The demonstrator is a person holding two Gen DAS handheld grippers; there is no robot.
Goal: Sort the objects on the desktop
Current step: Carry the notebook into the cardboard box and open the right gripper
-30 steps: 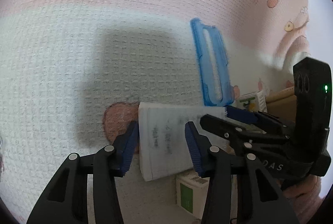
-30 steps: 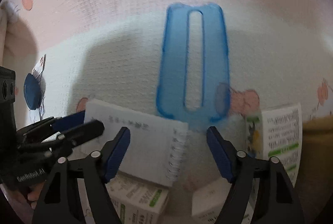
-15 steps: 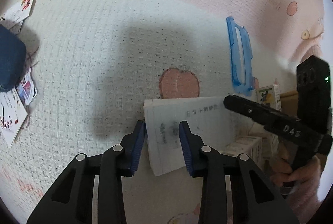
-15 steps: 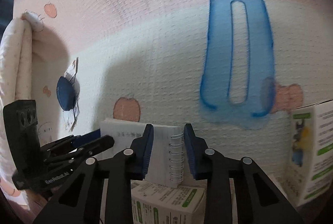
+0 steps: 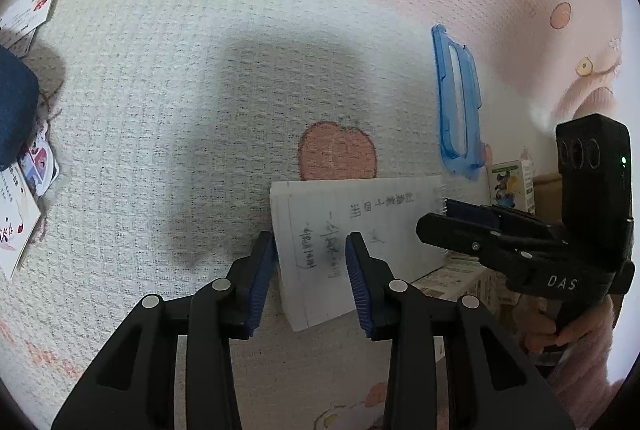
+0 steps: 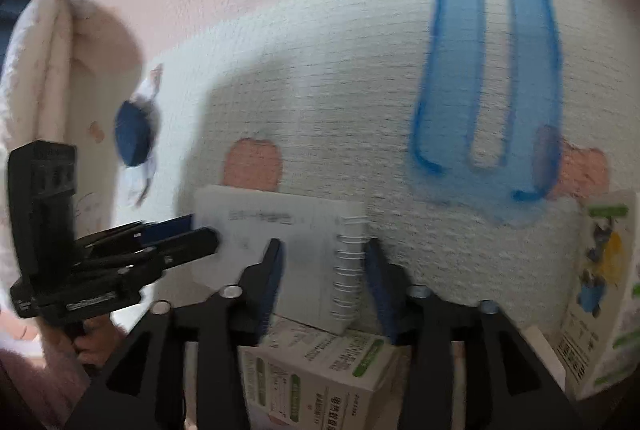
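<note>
We held the white spiral-bound notepad [image 5: 360,226] at frame centre, above the green-and-white cartons [image 6: 320,362], presumably to move it clear. The left tool [image 5: 311,258] straddled its loose edge, the right tool [image 6: 322,272] its wire spine, both fairly narrow; actual pinching unclear.

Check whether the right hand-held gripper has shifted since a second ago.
Yes. The right hand-held gripper has swung left: in its own view the blue phone case, lying on the cloth, went from centre to the right side.
</note>
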